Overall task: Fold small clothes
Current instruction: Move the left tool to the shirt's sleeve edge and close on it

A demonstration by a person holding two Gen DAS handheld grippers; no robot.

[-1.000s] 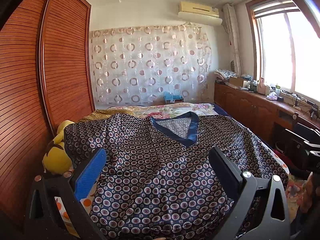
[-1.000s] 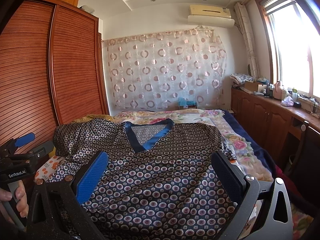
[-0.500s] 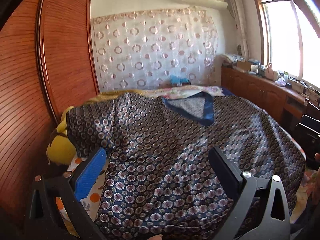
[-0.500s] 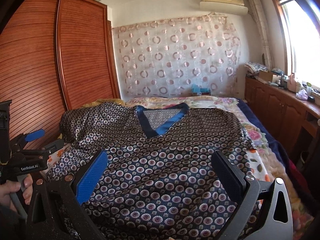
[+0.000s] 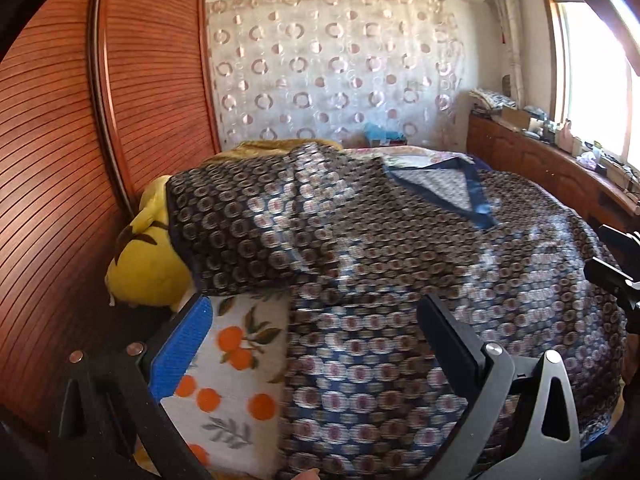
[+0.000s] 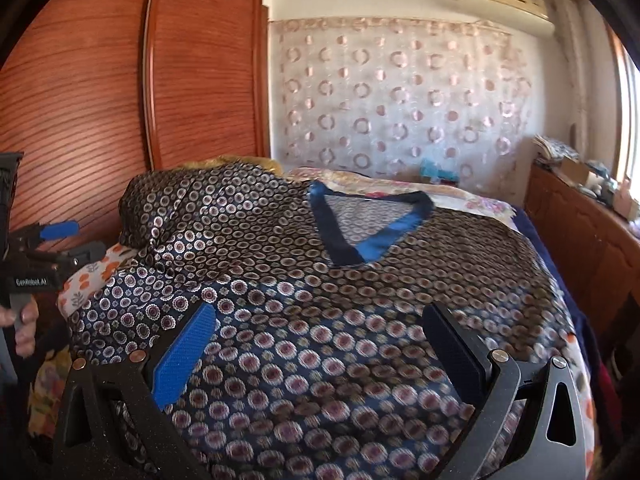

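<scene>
A dark blue satin top [image 5: 400, 248] [image 6: 360, 288] with small ring patterns and a blue V-neck band [image 6: 360, 228] lies spread flat over the bed. Its left sleeve [image 5: 248, 232] drapes over a yellow plush toy. My left gripper [image 5: 316, 332] hovers open over the garment's lower left edge, nothing between its fingers. My right gripper [image 6: 320, 340] hangs open above the lower middle of the top, empty too. In the right wrist view the left gripper [image 6: 52, 244] shows at far left, held by a hand [image 6: 24, 320].
A yellow plush toy [image 5: 148, 264] sits at the bed's left edge against the wooden wardrobe doors [image 5: 60, 160]. An orange-print sheet [image 5: 232, 360] shows beside the top. A wooden counter [image 6: 580, 232] with clutter runs along the right under the window.
Both grippers have moved lower and closer to the garment. The left view has swung left, bringing the plush toy and orange-print sheet into view. Both stay open.
</scene>
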